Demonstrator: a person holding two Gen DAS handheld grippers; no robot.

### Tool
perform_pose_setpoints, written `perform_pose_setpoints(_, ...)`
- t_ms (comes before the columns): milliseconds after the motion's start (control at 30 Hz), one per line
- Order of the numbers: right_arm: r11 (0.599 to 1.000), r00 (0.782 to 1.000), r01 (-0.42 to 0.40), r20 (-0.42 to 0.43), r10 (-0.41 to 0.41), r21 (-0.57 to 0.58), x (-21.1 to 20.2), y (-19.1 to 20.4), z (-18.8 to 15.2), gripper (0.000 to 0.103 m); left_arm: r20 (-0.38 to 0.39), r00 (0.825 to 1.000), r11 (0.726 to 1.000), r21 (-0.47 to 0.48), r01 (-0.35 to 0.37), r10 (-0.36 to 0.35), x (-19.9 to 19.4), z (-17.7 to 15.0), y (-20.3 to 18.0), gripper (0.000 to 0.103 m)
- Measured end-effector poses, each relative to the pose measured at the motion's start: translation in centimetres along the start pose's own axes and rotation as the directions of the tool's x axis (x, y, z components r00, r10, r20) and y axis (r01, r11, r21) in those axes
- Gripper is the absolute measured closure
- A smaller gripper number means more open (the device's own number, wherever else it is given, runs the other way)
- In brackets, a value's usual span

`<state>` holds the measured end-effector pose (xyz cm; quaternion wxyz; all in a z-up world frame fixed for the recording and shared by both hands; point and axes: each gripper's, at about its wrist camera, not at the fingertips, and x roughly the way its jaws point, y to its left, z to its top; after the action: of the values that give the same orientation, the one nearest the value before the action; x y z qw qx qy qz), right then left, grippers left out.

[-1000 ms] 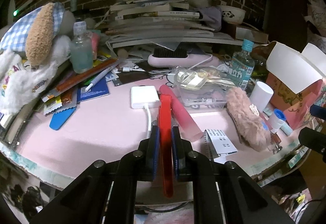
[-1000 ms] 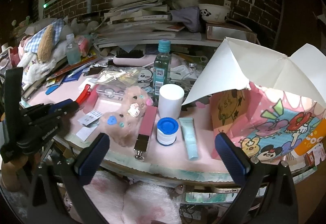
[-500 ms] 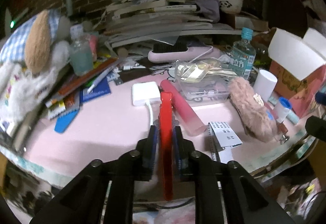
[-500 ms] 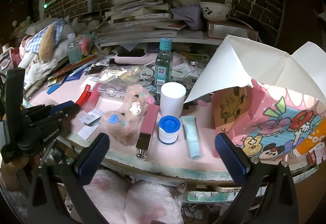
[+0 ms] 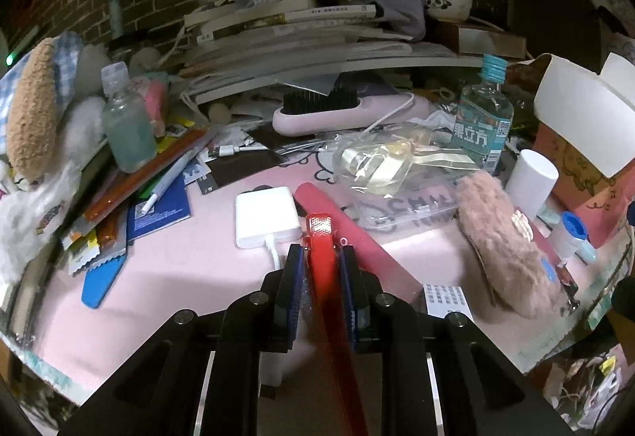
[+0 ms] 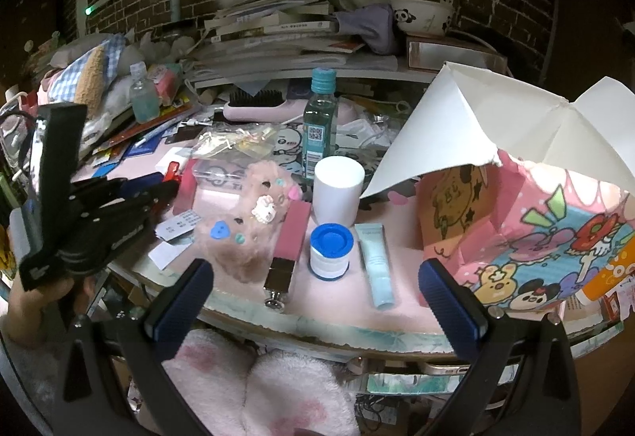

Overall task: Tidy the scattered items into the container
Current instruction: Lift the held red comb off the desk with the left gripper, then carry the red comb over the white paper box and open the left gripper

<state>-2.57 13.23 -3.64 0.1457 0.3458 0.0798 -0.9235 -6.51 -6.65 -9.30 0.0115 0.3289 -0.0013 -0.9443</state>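
My left gripper (image 5: 320,256) is shut on a red hair clip (image 5: 319,227), held just above the pink table mat with its tip sticking out past the pads. The right wrist view shows that gripper (image 6: 158,190) at the left with the clip's tip (image 6: 172,170) showing. The container, a pink cartoon box (image 6: 535,229) with white flaps standing up, is at the right (image 5: 583,174). My right gripper (image 6: 313,297) hangs open and empty at the table's front edge, before a blue-capped jar (image 6: 331,251) and a pale tube (image 6: 375,261).
A fluffy pink pouch (image 6: 246,233), a white cylinder (image 6: 337,190), a pink stick with a metal cap (image 6: 291,237) and a green bottle (image 6: 319,122) lie between clip and box. A white adapter (image 5: 266,215) and a pink flat bar (image 5: 345,221) lie under the clip. Books pile up behind.
My left gripper has carried the red clip a little to the right across the table and rolled slightly. The right gripper has stayed where it was, still open.
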Motion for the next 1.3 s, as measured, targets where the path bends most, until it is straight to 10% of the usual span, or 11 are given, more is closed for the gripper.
perform_pose_setpoints(767, 1.000, 1.000, -0.003, -0.014, 0.003, -0.004, 0.6, 0.3, 0.0, 0.000, 0.096, 0.989, 0.993, -0.020, 0.117, -0.115, -5.1, 4.0, 0.0, 0.094)
perform_pose_setpoints(1100, 1.000, 1.000, 0.004, -0.018, -0.004, 0.006, 0.8, -0.2, -0.2, 0.000, 0.076, 0.928, 0.928, 0.115, 0.354, -0.364, -7.8, 11.7, -6.1, 0.094)
perform_pose_setpoints(1300, 1.000, 1.000, -0.004, -0.018, 0.004, 0.024, 0.8, -0.8, -0.3, 0.000, -0.063, 0.862, 0.834, 0.225, 0.503, -0.503, -7.1, 16.6, -13.3, 0.094)
